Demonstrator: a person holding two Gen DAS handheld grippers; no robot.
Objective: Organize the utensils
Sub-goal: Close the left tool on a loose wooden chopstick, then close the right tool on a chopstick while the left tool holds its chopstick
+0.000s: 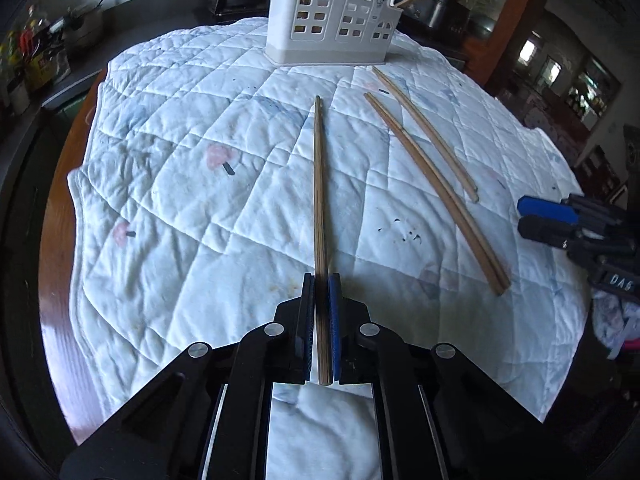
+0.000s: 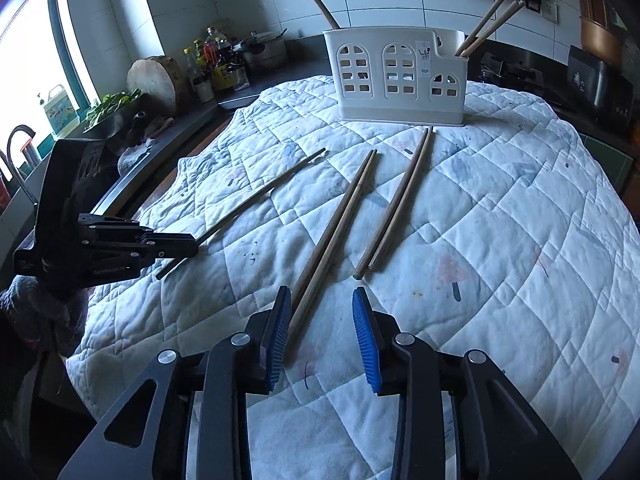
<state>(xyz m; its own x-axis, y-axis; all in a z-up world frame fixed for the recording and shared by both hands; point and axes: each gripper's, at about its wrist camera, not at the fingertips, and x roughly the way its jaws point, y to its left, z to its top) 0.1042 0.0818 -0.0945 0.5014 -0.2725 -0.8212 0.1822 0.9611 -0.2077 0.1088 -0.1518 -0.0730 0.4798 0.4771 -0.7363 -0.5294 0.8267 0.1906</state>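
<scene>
My left gripper point(image 1: 322, 280) pinching one chopstick point(image 1: 319, 184) above the quilt point(image 1: 180, 200), my right gripper point(image 2: 322, 300) spread wide over a chopstick pair point(image 2: 336, 224), white holder point(image 2: 394, 80) far behind.

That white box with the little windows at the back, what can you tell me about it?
The utensil holder looks like white plastic, with arched window cut-outs and a slightly greyer base band. It stands upright on the quilted cloth, at the far end. Its right compartment is lower and holds leaning chopsticks; another brown stick pokes from the left.
</scene>
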